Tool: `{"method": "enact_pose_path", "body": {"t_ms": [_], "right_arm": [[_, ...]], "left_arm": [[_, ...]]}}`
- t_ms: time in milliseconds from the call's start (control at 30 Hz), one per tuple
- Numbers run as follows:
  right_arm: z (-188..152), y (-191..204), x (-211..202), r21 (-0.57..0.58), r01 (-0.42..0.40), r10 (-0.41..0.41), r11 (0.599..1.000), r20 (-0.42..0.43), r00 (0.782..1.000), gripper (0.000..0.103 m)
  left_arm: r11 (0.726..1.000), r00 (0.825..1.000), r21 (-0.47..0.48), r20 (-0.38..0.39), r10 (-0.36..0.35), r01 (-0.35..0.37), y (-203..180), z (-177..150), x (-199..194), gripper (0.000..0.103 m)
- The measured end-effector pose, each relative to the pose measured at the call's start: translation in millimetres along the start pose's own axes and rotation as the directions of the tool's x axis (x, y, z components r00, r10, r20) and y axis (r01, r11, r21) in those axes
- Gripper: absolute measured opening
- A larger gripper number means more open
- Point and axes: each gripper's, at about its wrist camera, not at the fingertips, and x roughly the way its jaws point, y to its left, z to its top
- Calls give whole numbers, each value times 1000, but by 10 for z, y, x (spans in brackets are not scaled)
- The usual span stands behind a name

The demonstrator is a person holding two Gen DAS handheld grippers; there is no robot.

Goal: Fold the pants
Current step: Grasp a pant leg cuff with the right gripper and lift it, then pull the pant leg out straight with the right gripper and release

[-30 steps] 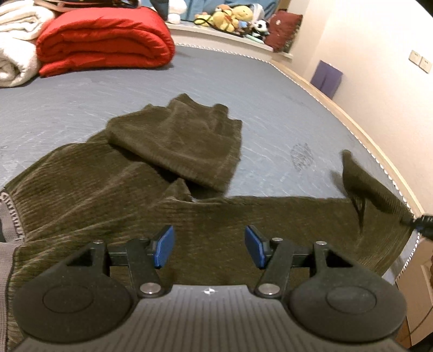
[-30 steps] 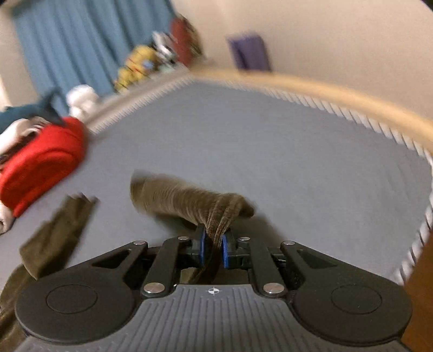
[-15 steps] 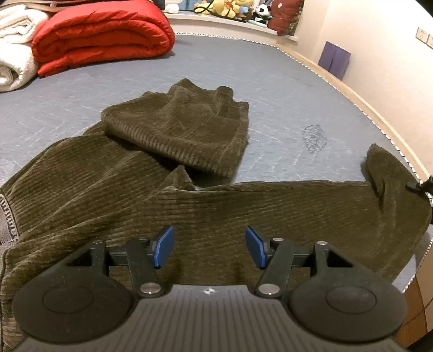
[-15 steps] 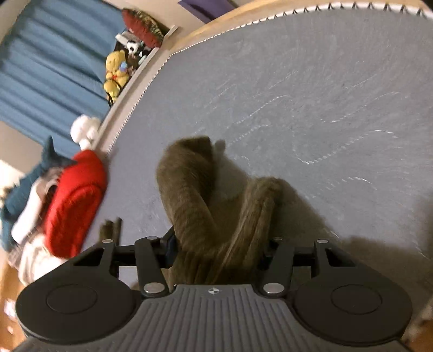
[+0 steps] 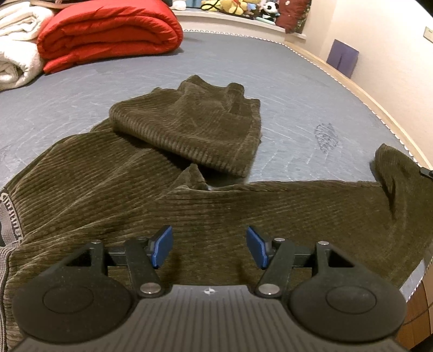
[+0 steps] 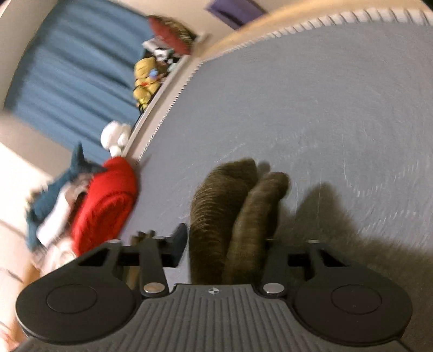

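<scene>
Olive-green corduroy pants (image 5: 113, 178) lie on the grey bed. One leg (image 5: 194, 127) is folded back on itself at the middle; the other leg (image 5: 297, 208) stretches right to the bed edge, its hem (image 5: 397, 176) bunched up there. My left gripper (image 5: 209, 249) is open just above the pants near the crotch, holding nothing. In the right wrist view my right gripper (image 6: 226, 246) has its jaws open, and the hem (image 6: 235, 208) lies loose between them; the view is blurred.
A folded red quilt (image 5: 108, 32) and white blanket (image 5: 16, 54) lie at the far left of the bed (image 5: 297, 89). Stuffed toys (image 5: 230, 6) line the far ledge. The wall and a wooden bed rail (image 5: 379, 105) run along the right side.
My right gripper has opened and let go of the leg hem, which has come down onto the bed near the right edge. My left gripper stays open over the pants.
</scene>
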Motion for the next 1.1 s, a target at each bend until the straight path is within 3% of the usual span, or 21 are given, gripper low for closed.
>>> {"method": "enact_pose_path", "body": {"t_ms": [33, 167, 233, 267, 333, 367, 400, 467, 500, 533, 633, 767, 833, 867, 900, 1000, 1033, 1100], "right_arm": [[-10, 38, -54, -28, 16, -15, 999, 25, 1000, 23], [-22, 100, -296, -68, 3, 6, 998, 136, 991, 20], [-36, 117, -534, -65, 21, -3, 998, 259, 966, 14], [-52, 143, -666, -70, 51, -25, 996, 330, 944, 14], [-150, 235, -944, -69, 204, -144, 977, 494, 857, 13], [-189, 241, -1019, -41, 284, -222, 958, 518, 826, 13], [-196, 220, -1022, -20, 357, -301, 934, 492, 817, 13], [-198, 87, -942, 40, 554, -523, 832, 390, 757, 14], [-190, -70, -915, 105, 589, -588, 801, 321, 743, 14], [-185, -213, -922, 178, 589, -614, 789, 275, 739, 14], [-155, -467, -1018, 322, 645, -718, 693, 228, 658, 17], [-71, -400, -1101, 326, 627, -706, 708, 332, 625, 21], [-59, -287, -1067, 294, 605, -671, 740, 389, 632, 21], [-55, -251, -1047, 276, 590, -648, 759, 405, 645, 21], [-49, -236, -1017, 252, 567, -617, 784, 410, 672, 21], [37, -270, -773, 128, 476, -489, 870, 340, 803, 42], [58, -278, -644, 84, 450, -453, 889, 308, 837, 45], [99, -326, -407, 5, 435, -422, 900, 254, 870, 45]], "left_arm": [[1000, 1000, 5, -1, -3, 3, -18, -2, 2, 68], [1000, 1000, 16, 2, -15, 15, -86, -3, -10, 68], [1000, 1000, 15, 7, -21, 21, -105, 1, -31, 68], [1000, 1000, 15, 8, -23, 23, -112, 6, -39, 68], [1000, 1000, 12, 10, -29, 29, -118, 9, -55, 68], [999, 999, 12, 10, -31, 31, -124, 13, -61, 68], [999, 999, 13, 10, -34, 34, -133, 15, -63, 68], [999, 999, 19, 10, -35, 35, -157, 16, -62, 69], [999, 999, 21, 8, -36, 36, -176, 15, -57, 69], [999, 999, 24, 5, -38, 38, -191, 10, -52, 69], [998, 999, 37, 0, -49, 49, -251, -13, -52, 69], [996, 998, 63, -4, -68, 68, -305, -46, -55, 70], [993, 996, 82, -12, -89, 89, -343, -74, -43, 70], [991, 995, 94, -20, -98, 100, -366, -96, -36, 70], [988, 994, 109, -29, -109, 111, -394, -120, -29, 70], [972, 985, 167, -64, -158, 167, -515, -210, -8, 69], [968, 984, 182, -70, -162, 172, -545, -239, -5, 70], [962, 984, 209, -76, -164, 176, -594, -287, -4, 70]]}}
